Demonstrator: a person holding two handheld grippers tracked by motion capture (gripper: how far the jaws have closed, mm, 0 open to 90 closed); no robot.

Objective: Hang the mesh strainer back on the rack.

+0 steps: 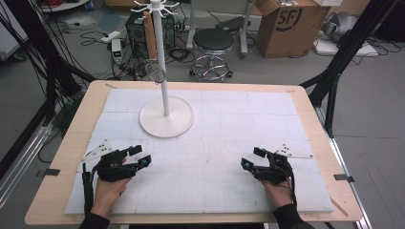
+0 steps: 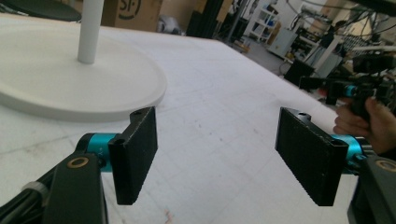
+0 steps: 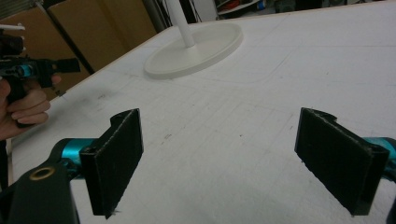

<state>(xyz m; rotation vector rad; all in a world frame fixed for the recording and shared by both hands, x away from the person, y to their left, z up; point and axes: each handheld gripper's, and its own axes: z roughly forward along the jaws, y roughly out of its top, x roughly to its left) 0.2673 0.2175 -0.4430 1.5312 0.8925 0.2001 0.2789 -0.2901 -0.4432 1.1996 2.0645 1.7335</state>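
Observation:
A white rack stands on a round base at the back left of the white mat, and its thin pole rises to a crown of hooks. My left gripper rests low at the front left, open, with nothing between its jaws. At the front right my right gripper is open and empty too. In the left gripper view my left gripper points past the base with bare mat in the gap. The right gripper view has my right gripper wide apart and the base far ahead.
The white mat covers a wooden table. Behind the table are a black stool, a cardboard box, electronics and cables on the floor. Black frame legs stand at the right.

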